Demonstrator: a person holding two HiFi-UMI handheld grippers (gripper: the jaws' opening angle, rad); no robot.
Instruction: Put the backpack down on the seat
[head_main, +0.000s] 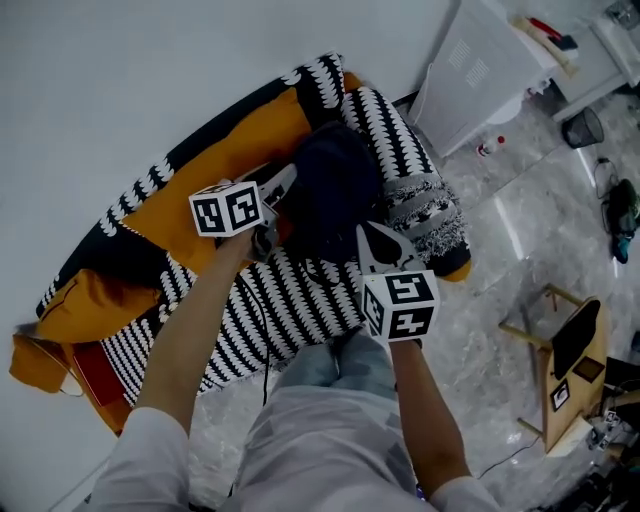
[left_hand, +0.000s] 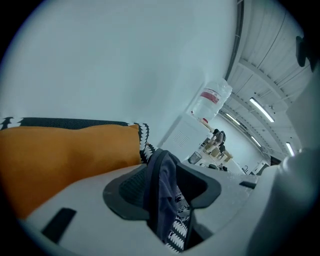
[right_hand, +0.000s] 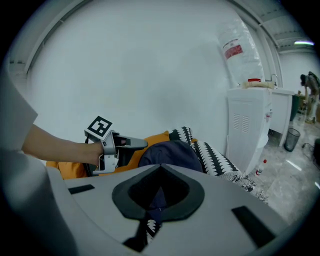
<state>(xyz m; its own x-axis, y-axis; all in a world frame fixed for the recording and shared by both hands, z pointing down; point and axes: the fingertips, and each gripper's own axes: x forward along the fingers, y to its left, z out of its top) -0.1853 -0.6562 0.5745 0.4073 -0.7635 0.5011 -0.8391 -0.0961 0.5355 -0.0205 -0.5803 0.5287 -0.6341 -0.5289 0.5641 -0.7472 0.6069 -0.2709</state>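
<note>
The only print in sight is a red and white label on the water bottle (right_hand: 240, 50) that stands upside down on the white dispenser (right_hand: 247, 125); it is too small to read. Each gripper's cube bears black and white square markers and no words.

The left gripper (head_main: 278, 195) has its fingers (left_hand: 127, 192) wide apart. A dark blue strap (left_hand: 162, 200) of the backpack hangs loose in the gap, and the patterned cover shows beside it. The right gripper (head_main: 372, 240) has its fingers (right_hand: 180, 192) only narrowly apart. Dark blue fabric and a bit of the cover show in the slit, and it is not clear whether the pads pinch that fabric.

The backpack (head_main: 335, 190), dark blue, lies on the seat (head_main: 290, 300) near the end closest to the dispenser. It sits between the orange cushion (head_main: 240, 150) along the back edge and the black and white patterned cushion (head_main: 395, 140) at that end. The left gripper is at its left side and the right gripper just beside its front right corner
</note>
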